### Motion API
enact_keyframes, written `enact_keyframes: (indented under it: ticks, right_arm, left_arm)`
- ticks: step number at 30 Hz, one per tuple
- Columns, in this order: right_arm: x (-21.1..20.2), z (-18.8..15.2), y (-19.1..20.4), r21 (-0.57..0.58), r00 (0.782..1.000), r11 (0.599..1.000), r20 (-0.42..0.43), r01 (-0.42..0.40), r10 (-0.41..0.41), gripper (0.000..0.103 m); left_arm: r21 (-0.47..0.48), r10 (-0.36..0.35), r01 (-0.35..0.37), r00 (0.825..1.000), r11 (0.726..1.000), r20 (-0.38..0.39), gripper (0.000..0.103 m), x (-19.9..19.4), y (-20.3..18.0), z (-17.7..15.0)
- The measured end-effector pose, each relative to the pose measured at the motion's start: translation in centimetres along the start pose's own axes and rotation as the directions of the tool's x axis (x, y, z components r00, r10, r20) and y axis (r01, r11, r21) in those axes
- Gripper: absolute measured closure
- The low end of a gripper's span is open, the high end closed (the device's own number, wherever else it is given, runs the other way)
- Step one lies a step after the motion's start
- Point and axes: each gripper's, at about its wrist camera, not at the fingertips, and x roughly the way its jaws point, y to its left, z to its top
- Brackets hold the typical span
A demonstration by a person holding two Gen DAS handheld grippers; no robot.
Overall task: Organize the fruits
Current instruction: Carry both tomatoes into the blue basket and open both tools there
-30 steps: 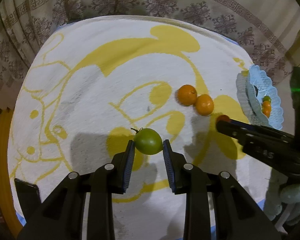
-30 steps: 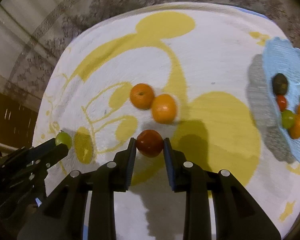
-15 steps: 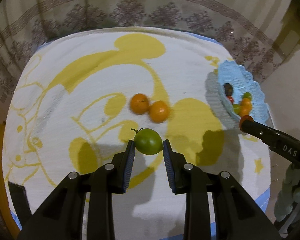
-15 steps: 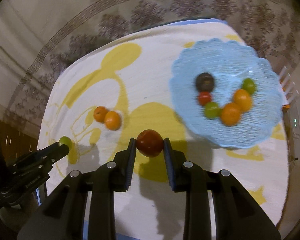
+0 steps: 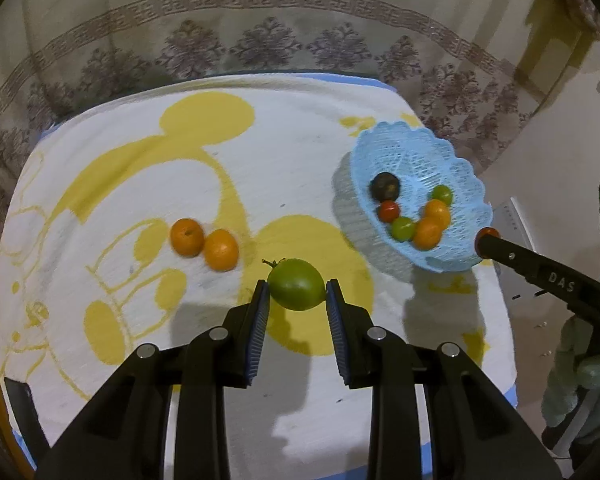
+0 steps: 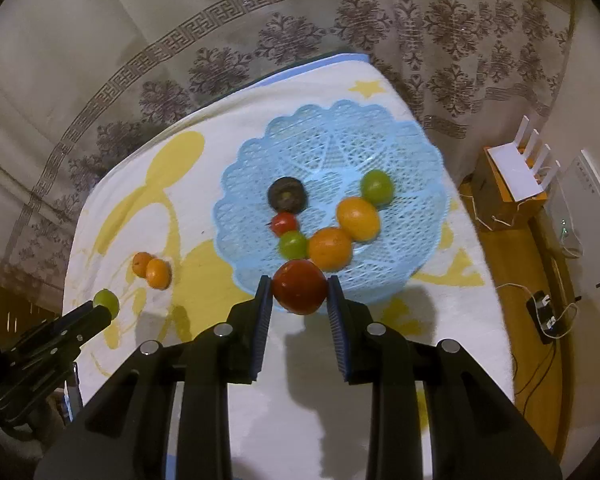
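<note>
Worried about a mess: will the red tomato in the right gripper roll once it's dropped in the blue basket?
Probably a little: the red tomato is round and smooth. The blue basket dips inward, so it likely settles against the fruit already there.

A fluffy terry towel [image 5: 300, 152] lies matt under a perforated plastic basket [image 6: 400, 148] and a smooth, glossy red tomato [image 6: 299, 287].

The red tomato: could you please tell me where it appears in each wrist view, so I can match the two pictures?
Left wrist view: the red tomato shows only as a small red tip at the far right, at the end of the right gripper, beside the blue basket's near rim.
Right wrist view: red tomato at centre, clamped between the jaws, in front of the basket.
Shared landmark: the two oranges lying on the cloth.
</note>
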Motion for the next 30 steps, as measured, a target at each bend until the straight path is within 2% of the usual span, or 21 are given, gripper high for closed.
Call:
enact_keyframes:
  ticks: [11, 16, 19, 24, 30]
  right_arm:
    - [0.7, 1.2, -2.2, -0.013, 1.000, 1.000, -0.003, 0.005, -0.005, 0.075]
    - [1.4, 2.0, -3.4, -0.007, 1.000, 1.000, -0.009, 0.000, 0.000, 0.075]
    - [1.8, 2.3, -3.9, 0.002, 1.000, 1.000, -0.015, 0.004, -0.004, 0.074]
    - [2.6, 2.5, -4.5, 0.001, 0.999, 1.000, -0.035, -0.008, 0.008, 0.074]
    - [3.2, 2.6, -4.9, 0.009, 0.999, 1.000, -0.044, -0.019, 0.019, 0.071]
  left_arm:
    - [0.059, -0.034, 0.033, 0.999, 0.998, 0.014, 0.074, 2.1, -5.4, 2.5]
    - [0.060, -0.031, 0.031, 1.000, 0.998, -0.006, 0.074, 3.0, -6.0, 2.5]
    - [0.063, -0.018, 0.019, 1.000, 0.998, -0.022, 0.073, 3.7, -6.1, 2.0]
    - [0.059, -0.003, 0.009, 0.995, 0.998, -0.100, 0.073, 5.9, -5.6, -0.4]
    - [0.008, 0.033, -0.033, 0.987, 0.999, -0.155, 0.072, 8.1, -4.2, -2.3]
